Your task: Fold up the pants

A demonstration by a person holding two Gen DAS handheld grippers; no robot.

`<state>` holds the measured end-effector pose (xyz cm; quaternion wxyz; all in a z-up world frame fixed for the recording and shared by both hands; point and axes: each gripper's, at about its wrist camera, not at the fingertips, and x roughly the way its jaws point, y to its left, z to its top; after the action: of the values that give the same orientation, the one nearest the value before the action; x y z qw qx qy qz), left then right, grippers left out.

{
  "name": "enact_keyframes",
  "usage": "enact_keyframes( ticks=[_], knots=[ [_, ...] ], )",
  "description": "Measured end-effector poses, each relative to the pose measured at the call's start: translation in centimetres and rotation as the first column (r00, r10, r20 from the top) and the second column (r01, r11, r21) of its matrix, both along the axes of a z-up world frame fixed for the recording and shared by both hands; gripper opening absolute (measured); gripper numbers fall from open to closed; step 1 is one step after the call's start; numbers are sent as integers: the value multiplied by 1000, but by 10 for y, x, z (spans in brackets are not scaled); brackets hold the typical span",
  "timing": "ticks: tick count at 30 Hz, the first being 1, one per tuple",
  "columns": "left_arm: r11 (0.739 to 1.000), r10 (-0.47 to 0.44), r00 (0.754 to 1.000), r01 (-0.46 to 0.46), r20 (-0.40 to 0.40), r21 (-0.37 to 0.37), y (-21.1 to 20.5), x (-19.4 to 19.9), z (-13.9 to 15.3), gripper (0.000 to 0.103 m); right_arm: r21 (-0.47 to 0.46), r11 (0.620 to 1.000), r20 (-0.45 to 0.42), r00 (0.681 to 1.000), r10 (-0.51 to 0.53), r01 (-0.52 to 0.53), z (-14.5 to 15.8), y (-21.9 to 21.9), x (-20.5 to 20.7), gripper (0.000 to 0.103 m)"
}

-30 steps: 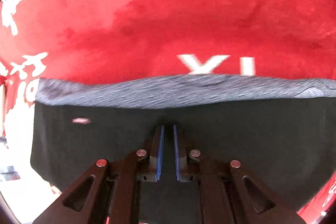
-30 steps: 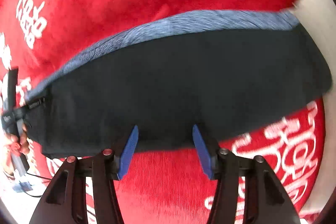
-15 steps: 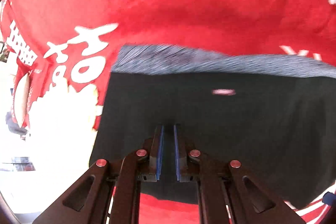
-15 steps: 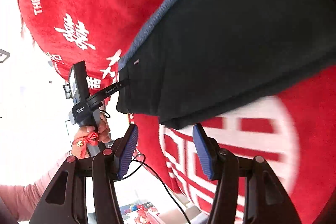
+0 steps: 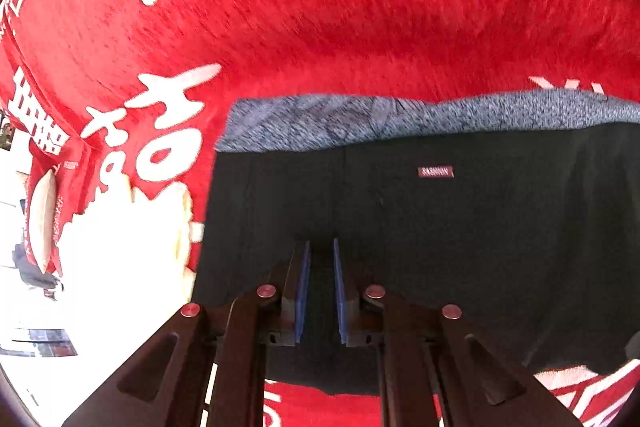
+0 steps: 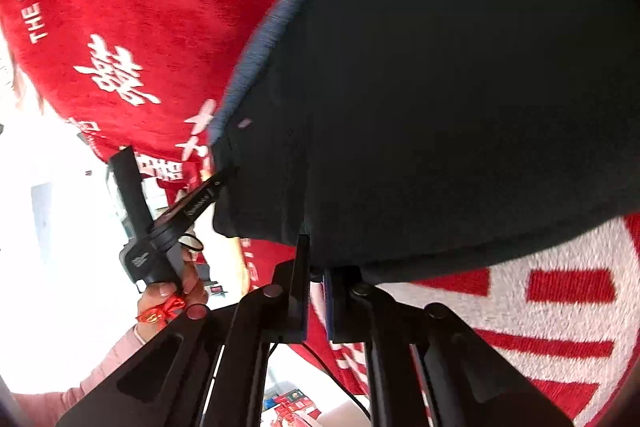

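The dark pants with a grey-blue waistband and a small "FASHION" label lie on the red cloth. My left gripper is shut on the near edge of the pants near their left end. My right gripper is shut on the pants' near hem. The right wrist view shows the left gripper clamped on the left corner of the pants, held by a hand.
A red plush cloth with white characters covers the table; it also shows in the right wrist view. Its left edge drops off to a bright floor area. A cable and small boxes lie below the table.
My right gripper has closed from wide open onto the pants' hem. My left gripper stays shut on the pants, and the view has shifted so the pants' left end sits more central.
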<state>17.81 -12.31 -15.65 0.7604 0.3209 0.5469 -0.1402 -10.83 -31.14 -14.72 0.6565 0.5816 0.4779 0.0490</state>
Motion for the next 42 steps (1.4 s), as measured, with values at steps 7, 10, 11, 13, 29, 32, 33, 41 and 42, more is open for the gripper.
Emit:
enact_keyframes(
  ticks=[7,10,11,13,29,32,33,41,42],
  knots=[
    [999,-49,998,49,46,13,17,-6,-18,13,-30,998,-25,999,47,-48,0,24,-22,4],
    [995,-88,992,85,85,43,14,-14,-20,14,-8,999,-96,994,42,-43,-22,35,-35,0],
    [996,-83,994,79,76,46,13,-14,-18,14,23,999,-103,994,48,-46,-25,38,-40,0],
    [998,-57,998,55,41,33,13,-10,-11,14,31,997,-94,993,72,-70,-13,42,-43,1],
    [997,45,999,-45,-6,-68,-32,72,-34,14,-547,808,-218,969,115,-219,23,-43,103,21],
    [993,83,995,-87,-48,-83,-32,84,-30,14,-490,862,-185,982,44,-130,18,-79,83,3],
    [994,74,996,-77,-40,-77,-33,81,-25,14,-482,873,-195,981,-24,-75,23,-95,68,6],
    [983,-104,990,87,-96,-159,-67,-8,30,14,-469,879,-186,963,-196,88,61,-131,-31,79],
    [981,-126,985,106,-114,-165,-78,-24,32,14,-466,879,-188,959,-214,105,65,-134,-40,79]
  ],
)
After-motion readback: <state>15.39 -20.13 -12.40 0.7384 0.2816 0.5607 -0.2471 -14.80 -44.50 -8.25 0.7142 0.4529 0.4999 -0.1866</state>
